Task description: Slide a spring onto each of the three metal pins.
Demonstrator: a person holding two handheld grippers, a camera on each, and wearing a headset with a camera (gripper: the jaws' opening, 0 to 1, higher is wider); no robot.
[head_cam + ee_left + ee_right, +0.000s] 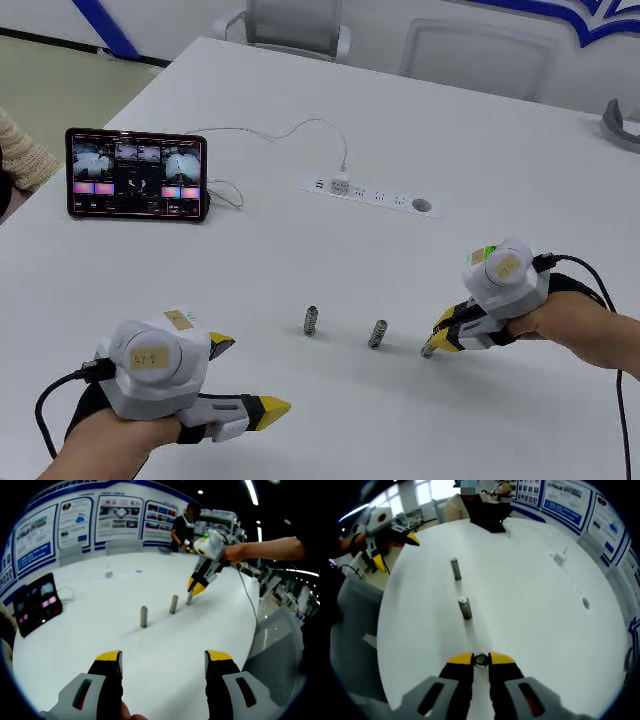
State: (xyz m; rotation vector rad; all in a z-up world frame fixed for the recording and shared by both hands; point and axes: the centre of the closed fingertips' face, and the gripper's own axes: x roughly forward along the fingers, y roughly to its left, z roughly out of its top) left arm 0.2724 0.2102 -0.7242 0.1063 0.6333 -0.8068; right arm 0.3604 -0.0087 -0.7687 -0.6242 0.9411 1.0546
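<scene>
Two small ribbed metal cylinders, pins with springs on them, stand upright mid-table: one [311,320] [144,616] [455,569] and one [377,333] [173,604] [465,607]. To their right, my right gripper [437,340] [196,587] [480,658] is shut on a third metal cylinder [428,350] [189,599] [480,660] that touches the table. I cannot tell whether it is a spring, a pin or both. My left gripper [247,376] [163,656] [395,542] is held open near the front edge, left of the row, with nothing between its jaws.
A tablet [136,173] with a lit screen stands at the back left, its cable running to a white power strip [370,190]. Chairs [295,25] line the table's far edge. A person's sleeve [20,150] shows at the left edge.
</scene>
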